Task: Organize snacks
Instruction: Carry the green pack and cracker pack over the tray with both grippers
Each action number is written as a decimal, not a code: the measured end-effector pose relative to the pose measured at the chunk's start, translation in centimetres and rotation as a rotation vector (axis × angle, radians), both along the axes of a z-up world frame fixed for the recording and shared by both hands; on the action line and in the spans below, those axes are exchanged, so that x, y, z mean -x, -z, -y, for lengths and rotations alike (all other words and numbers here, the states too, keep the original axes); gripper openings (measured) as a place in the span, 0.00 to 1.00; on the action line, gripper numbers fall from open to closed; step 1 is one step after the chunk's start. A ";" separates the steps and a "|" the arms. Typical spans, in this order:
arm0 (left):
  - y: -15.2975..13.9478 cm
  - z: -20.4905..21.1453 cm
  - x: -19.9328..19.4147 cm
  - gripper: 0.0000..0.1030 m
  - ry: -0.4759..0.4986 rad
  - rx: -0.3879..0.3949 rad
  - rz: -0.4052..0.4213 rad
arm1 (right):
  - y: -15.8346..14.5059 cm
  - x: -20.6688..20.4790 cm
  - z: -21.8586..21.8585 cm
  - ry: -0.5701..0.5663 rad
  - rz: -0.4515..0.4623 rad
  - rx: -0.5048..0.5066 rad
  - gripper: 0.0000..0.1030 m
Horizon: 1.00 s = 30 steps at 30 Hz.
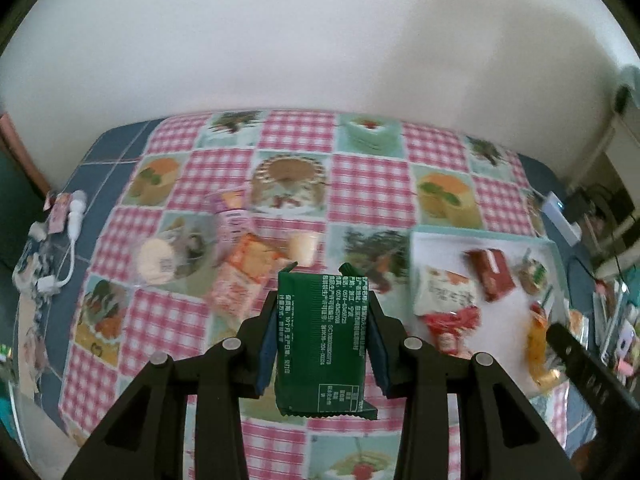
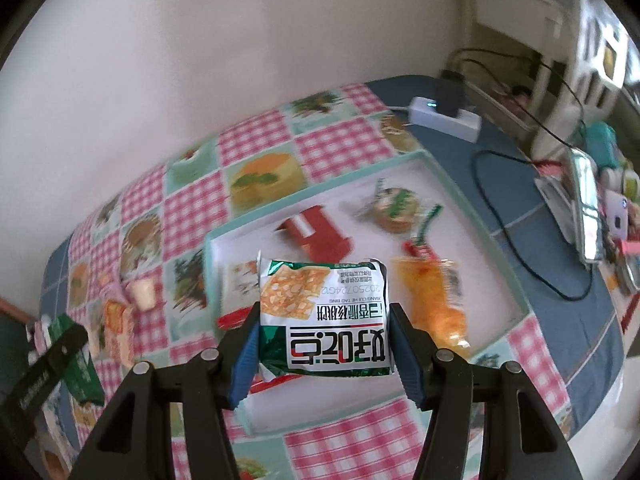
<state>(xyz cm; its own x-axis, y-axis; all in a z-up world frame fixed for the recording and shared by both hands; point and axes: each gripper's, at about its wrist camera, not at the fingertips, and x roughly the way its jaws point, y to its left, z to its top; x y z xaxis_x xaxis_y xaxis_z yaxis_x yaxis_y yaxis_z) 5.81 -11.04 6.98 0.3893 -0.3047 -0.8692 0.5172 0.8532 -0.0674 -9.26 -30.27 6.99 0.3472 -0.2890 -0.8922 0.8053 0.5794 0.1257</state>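
My left gripper [image 1: 324, 304] is shut on a dark green snack packet [image 1: 320, 340] with white print, held above the checked tablecloth. Beyond it on the cloth lie an orange packet [image 1: 244, 276], a round biscuit in a clear wrapper [image 1: 156, 260], a small jelly cup [image 1: 306, 246] and a pink packet [image 1: 230, 216]. My right gripper [image 2: 324, 312] is shut on a white and green cracker packet [image 2: 324, 320], held over the near part of the mint-rimmed white tray [image 2: 320, 184]. In the tray lie a red packet [image 2: 316, 232], a round biscuit [image 2: 396, 204] and an orange packet [image 2: 436, 300].
A white power strip [image 2: 444, 118] with a black plug and cables lies beyond the tray on the blue part of the cloth. Clutter crowds the table's right edge [image 2: 588, 216]. White cables and small items [image 1: 74, 216] lie at the table's left edge. A white wall stands behind.
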 end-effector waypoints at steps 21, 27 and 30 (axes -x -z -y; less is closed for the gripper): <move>2.5 10.3 5.7 0.40 0.238 0.001 -0.099 | 2.2 4.2 6.7 0.129 0.038 -0.091 0.60; 3.1 11.3 4.3 0.40 0.206 0.005 -0.119 | 2.8 3.4 6.8 0.111 0.042 -0.099 0.60; 3.2 12.0 3.7 0.40 0.201 0.022 -0.128 | 3.1 2.9 6.9 0.102 0.039 -0.105 0.61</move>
